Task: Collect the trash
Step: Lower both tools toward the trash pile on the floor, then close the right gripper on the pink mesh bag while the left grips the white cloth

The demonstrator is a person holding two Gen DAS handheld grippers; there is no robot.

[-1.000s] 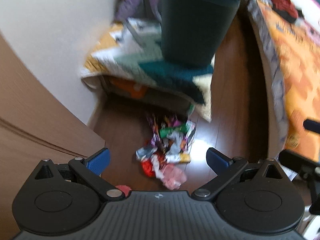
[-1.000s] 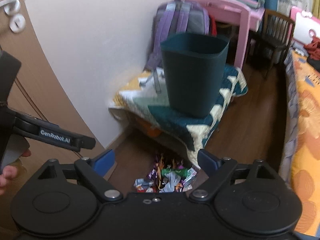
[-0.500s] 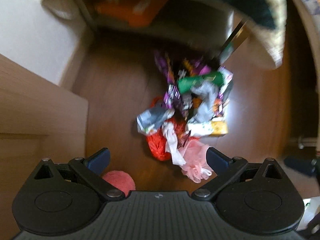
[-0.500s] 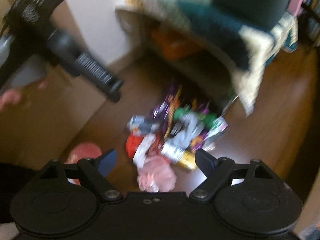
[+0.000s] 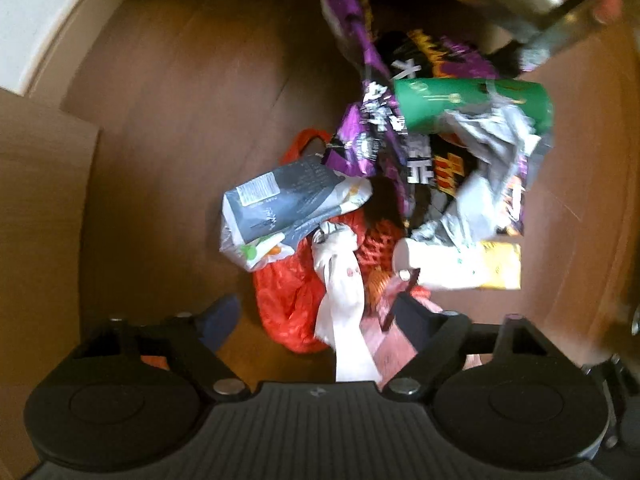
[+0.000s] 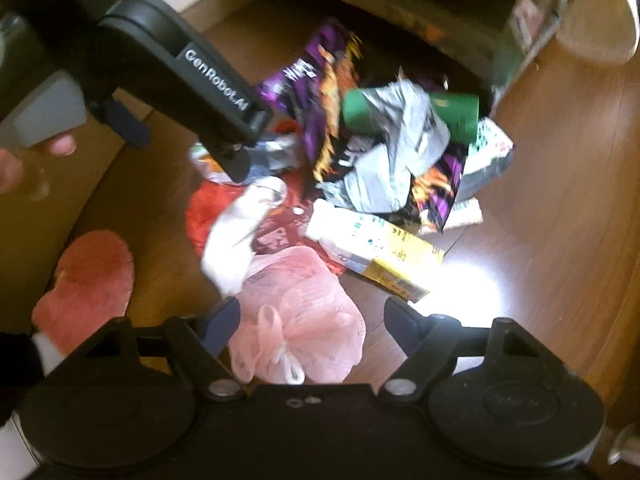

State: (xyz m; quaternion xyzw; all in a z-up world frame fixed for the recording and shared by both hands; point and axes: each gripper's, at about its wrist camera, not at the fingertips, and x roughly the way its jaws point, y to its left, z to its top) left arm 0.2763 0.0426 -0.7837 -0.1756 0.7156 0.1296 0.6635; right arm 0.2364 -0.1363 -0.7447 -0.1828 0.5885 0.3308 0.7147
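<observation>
Both grippers are hanging over the trash pile (image 5: 400,184) on the wooden floor (image 5: 180,100). The left gripper (image 5: 320,316) is closing around the red net bag (image 5: 288,312) and a white strip (image 5: 344,300) at the pile's near edge, pads not yet pressing. The right gripper (image 6: 310,318) is closing over the pink mesh bag (image 6: 304,312), nothing pinched so far. The risk (both bags being flimsy): jaws could be snagging only loose mesh, dragging neighbouring wrappers (image 6: 320,92) off the pile and scattering them.
</observation>
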